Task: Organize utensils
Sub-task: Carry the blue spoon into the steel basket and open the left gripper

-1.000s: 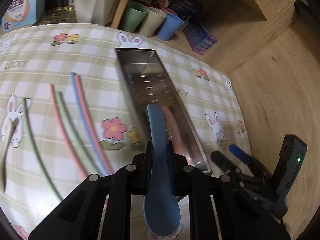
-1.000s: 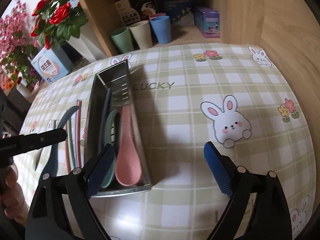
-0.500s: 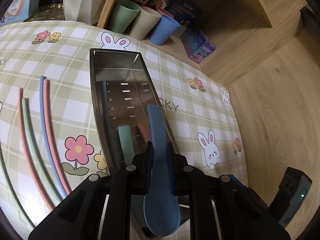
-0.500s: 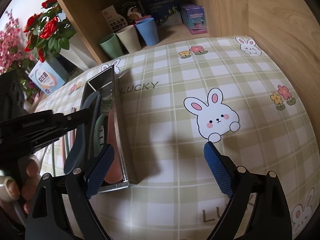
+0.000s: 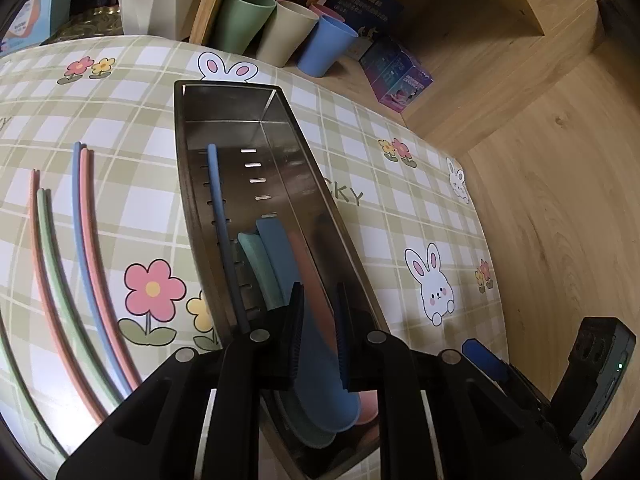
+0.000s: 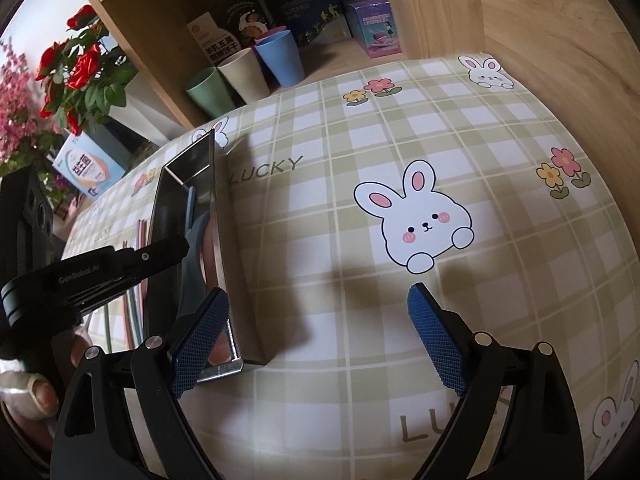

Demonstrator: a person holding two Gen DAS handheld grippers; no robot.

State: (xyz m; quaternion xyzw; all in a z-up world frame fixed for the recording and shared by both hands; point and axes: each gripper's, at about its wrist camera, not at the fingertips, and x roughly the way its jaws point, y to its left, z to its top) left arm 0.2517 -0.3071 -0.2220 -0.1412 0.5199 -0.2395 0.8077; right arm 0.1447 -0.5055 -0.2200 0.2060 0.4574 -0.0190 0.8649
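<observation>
both wrist cams close, angled down; share steel tray [image 5: 248,128] [image 6: 176,216].

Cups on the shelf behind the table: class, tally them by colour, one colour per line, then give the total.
Green cup: 1
Beige cup: 1
Pink cup: 1 (mostly hidden behind the others)
Blue cup: 1
Total: 4

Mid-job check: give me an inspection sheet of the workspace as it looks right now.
Surface: checked tablecloth with bunnies and flowers.
Job's things: metal tray holds blue spoon, green spoon, pink spoon, one blue chopstick; loose chopsticks lie beside it.
Clutter: nothing seen.
Grippers: left hand-held gripper shut on blue spoon over tray; right hand-held gripper open, empty.
Cables: nothing seen.
Surroundings: cups, boxes on wooden shelf; flowers.
</observation>
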